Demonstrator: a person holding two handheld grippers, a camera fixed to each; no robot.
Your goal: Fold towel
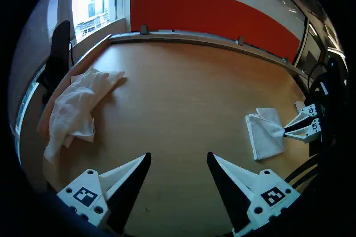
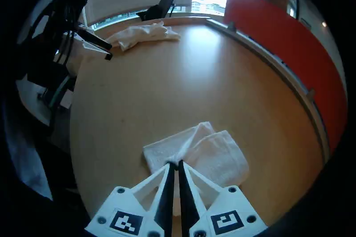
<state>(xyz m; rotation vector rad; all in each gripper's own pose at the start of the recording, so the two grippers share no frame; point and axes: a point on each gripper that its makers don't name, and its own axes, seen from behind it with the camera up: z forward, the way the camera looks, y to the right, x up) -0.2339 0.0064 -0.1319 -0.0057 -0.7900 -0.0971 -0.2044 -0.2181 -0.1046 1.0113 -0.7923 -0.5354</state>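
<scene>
Right gripper view: right hand-held gripper [image 2: 173, 164] pinches folded towel [image 2: 216, 154] at edge.

My left tongs [image 1: 178, 154] stand wide apart over the table [image 1: 187, 86]. A crumpled cloth [image 1: 78, 106] lies far left. Opposite, my right tongs [image 1: 285, 131] seem to pinch the folded towel [image 1: 264, 137].

Folded towel [image 2: 209, 154] [image 1: 264, 137]: white terry cloth, folded into a compact rectangle of several layers and lying flat on the wooden tabletop [image 2: 178, 86]. An upper layer forms a raised ridge running from the near edge toward the far edge. The near edge is pinched between the closed fingertips of the right gripper [image 2: 174, 164].

Crumpled towel [image 1: 75, 108] [image 2: 142, 34]: white, unfolded, bunched in a loose heap at the table's edge, well apart from the folded towel.
</scene>
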